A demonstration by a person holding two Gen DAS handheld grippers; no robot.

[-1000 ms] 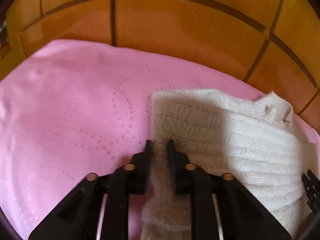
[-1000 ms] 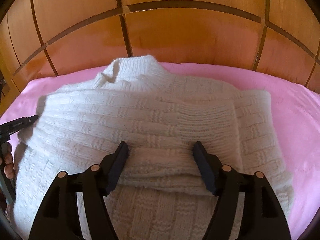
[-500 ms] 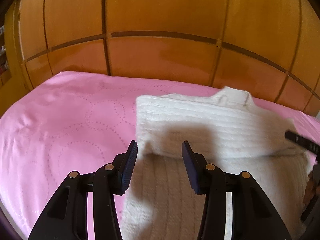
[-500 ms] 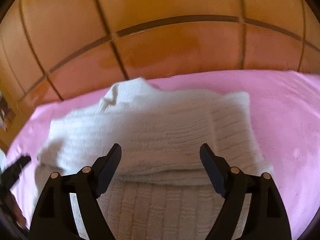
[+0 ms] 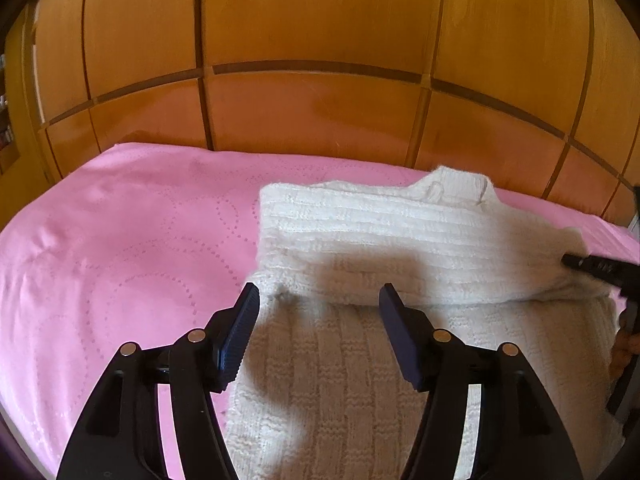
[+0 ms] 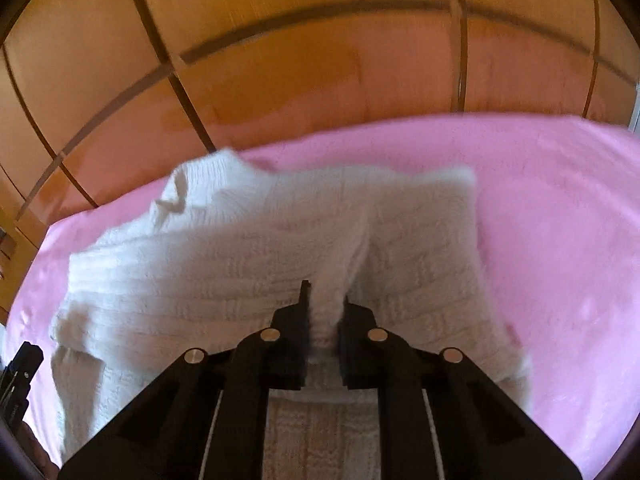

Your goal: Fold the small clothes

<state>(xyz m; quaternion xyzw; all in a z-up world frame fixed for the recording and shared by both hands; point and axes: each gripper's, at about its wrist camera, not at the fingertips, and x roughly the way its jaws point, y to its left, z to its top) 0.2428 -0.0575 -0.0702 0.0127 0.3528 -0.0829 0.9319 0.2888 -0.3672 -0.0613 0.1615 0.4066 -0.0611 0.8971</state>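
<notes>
1. Folding is mid-way, as I read it: the cream-white chunky knitted sweater lies on the pink quilted bedspread, in front of the orange-brown wooden panelled headboard, with its upper part laid over the lower part in a thick doubled band.

2. My right gripper has its fingers drawn in tight on a raised pinch of the knit at the near edge of that band; the wool bulges up between them.

3. My left gripper hovers with its fingers wide apart and nothing between them, just above the near-left end of the fold.

4. Next, I judge, I need a second hold: bring the left fingers down on the left end of the band, level with the right pinch, so both ends lift and travel together. One-sided pulling would likely skew the fold.

5. The knit looks soft, thick and ribbed in a basket-like block pattern, fuzzy at the edges. I expect it to stretch and sag, not hold a crease, so the fingers should take both layers.

6. The collar stands up as a lumpy ridge at the far side, with a loose thread showing.

7. The bedspread is smooth, stitched with dotted circles, and looks yielding underneath.
</notes>
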